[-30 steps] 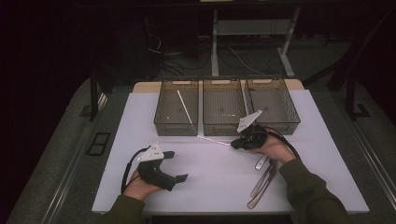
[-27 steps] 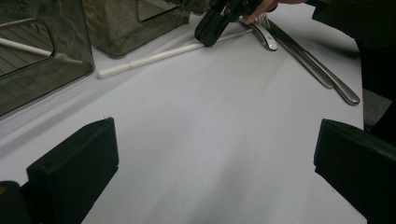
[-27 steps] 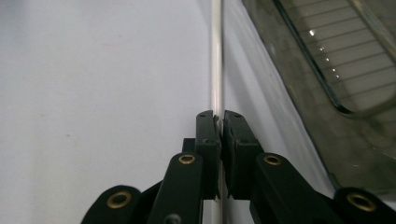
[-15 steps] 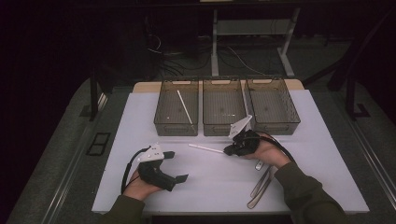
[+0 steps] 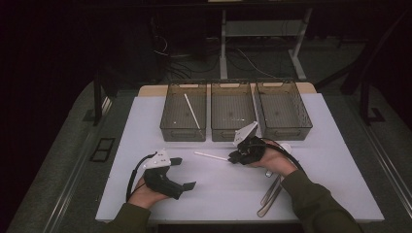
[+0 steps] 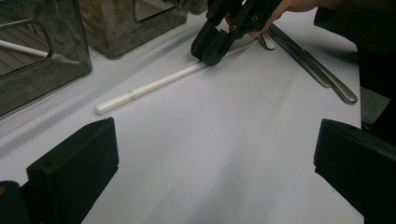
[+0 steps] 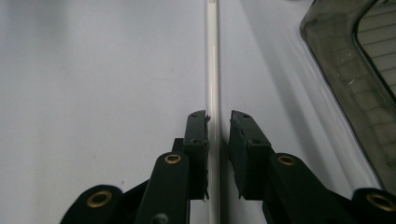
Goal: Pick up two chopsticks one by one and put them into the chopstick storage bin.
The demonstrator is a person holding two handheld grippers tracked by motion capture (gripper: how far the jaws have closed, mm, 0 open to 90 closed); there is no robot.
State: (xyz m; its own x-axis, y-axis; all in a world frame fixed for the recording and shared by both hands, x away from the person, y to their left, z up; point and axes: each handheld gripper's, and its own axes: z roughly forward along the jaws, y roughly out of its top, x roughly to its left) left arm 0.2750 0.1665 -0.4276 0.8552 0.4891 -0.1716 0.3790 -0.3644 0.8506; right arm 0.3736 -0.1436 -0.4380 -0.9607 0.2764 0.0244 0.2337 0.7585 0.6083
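A thin white stick (image 5: 211, 156) lies flat on the white table (image 5: 145, 145), in front of the bins. My right gripper (image 5: 234, 158) is down at its right end. In the right gripper view the stick (image 7: 212, 70) runs between the two jaws of the right gripper (image 7: 218, 116). It rests against the left jaw, and a narrow gap shows on the other side. My left gripper (image 5: 183, 172) rests near the front left, wide open, with nothing between its jaws (image 6: 215, 154). In the left gripper view the stick (image 6: 149, 86) and the right gripper (image 6: 210, 51) are seen ahead.
Three clear bins stand side by side at the back: left (image 5: 183, 131), middle (image 5: 231, 133) and right (image 5: 284, 133). Another white stick (image 5: 192, 111) lies in the left bin. Long metal utensils (image 5: 269, 194) lie by the right forearm.
My right gripper has shifted a little left and toward the near edge, and the white stick has moved with it. The left gripper has stayed where it was.
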